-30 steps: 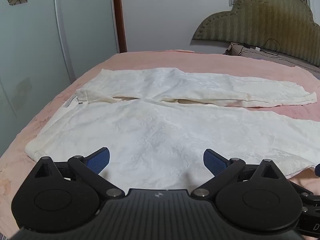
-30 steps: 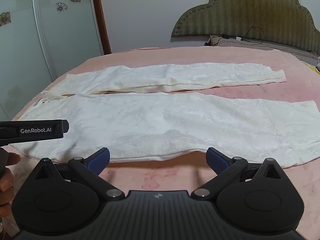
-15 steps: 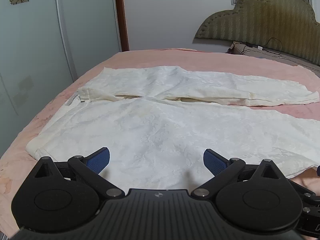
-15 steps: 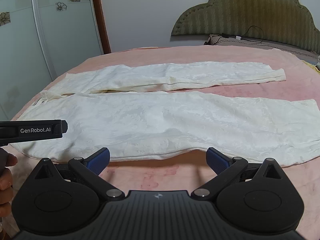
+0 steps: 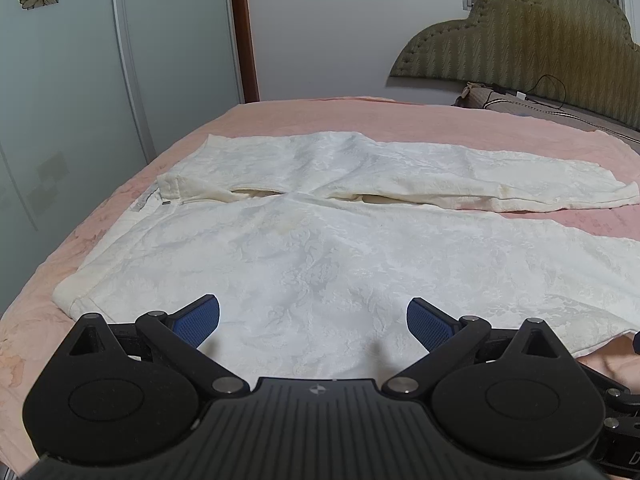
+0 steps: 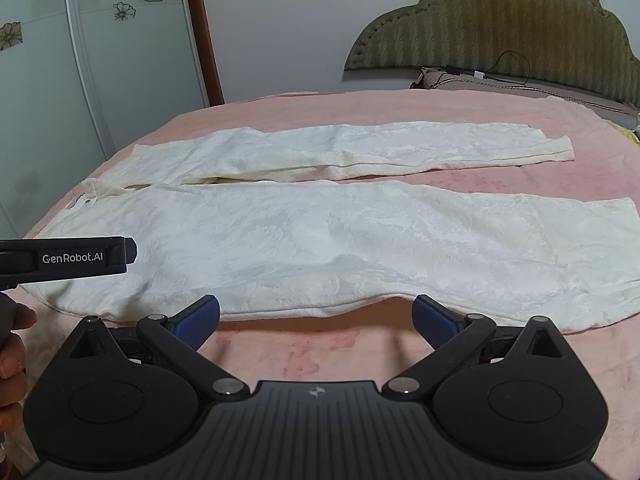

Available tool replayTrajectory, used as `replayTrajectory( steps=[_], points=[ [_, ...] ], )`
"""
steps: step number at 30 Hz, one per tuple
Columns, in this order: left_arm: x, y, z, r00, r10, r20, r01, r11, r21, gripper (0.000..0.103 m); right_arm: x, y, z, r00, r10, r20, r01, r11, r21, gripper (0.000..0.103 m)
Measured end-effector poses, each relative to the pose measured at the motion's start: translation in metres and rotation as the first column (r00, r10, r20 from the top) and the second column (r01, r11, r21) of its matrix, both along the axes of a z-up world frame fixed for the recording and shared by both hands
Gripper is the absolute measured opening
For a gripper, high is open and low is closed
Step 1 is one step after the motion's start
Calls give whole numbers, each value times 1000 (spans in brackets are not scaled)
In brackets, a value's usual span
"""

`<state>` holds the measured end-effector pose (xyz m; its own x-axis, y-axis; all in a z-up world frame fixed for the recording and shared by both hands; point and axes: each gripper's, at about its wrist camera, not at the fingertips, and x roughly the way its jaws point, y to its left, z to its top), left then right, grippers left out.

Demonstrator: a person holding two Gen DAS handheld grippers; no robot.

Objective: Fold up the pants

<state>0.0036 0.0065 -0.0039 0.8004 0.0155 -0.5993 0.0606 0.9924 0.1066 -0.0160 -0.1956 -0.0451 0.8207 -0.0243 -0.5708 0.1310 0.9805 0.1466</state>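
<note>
White patterned pants (image 5: 312,248) (image 6: 360,232) lie spread flat on the pink bed (image 5: 360,120) (image 6: 360,348), waistband to the left, both legs running right. My left gripper (image 5: 313,322) hovers open over the near part of the seat, near the waistband, with nothing between its blue pads. My right gripper (image 6: 316,320) is open just in front of the near leg's lower edge, holding nothing. The left gripper's black body (image 6: 68,258) shows at the left of the right wrist view, over the waist end.
A padded green headboard (image 6: 492,32) and pillows with a cable (image 6: 480,76) stand at the far right. Frosted wardrobe doors (image 5: 100,72) and a brown door frame run along the left. A hand (image 6: 12,344) holds the left gripper. The bed edge drops off at left.
Both grippers have drifted slightly; the left view has shifted a little so the pants sit further right and lower. Both stay open, and the pants have not moved.
</note>
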Motion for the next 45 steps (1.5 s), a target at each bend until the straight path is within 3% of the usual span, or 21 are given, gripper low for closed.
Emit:
replayTrajectory(
  steps=[10, 17, 23, 25, 45],
  points=[
    [0, 3, -2, 1000, -1, 1, 1, 1000, 5, 102, 3, -5, -2, 1000, -13, -3, 13, 1000, -11, 103],
    [0, 0, -6, 1000, -10, 8, 10, 1000, 24, 102, 19, -21, -17, 997, -76, -15, 74, 991, -116, 103],
    [1, -3, -10, 1000, -15, 13, 14, 999, 42, 102, 35, -40, -37, 993, -101, -63, 96, 992, -83, 103],
    [1, -3, -12, 1000, -15, 11, 14, 999, 39, 102, 31, -39, -43, 995, -99, -32, 96, 992, -86, 103],
    [0, 0, -13, 1000, -3, 11, 2, 999, 37, 102, 30, -40, -43, 995, -98, -33, 95, 992, -82, 103]
  ],
)
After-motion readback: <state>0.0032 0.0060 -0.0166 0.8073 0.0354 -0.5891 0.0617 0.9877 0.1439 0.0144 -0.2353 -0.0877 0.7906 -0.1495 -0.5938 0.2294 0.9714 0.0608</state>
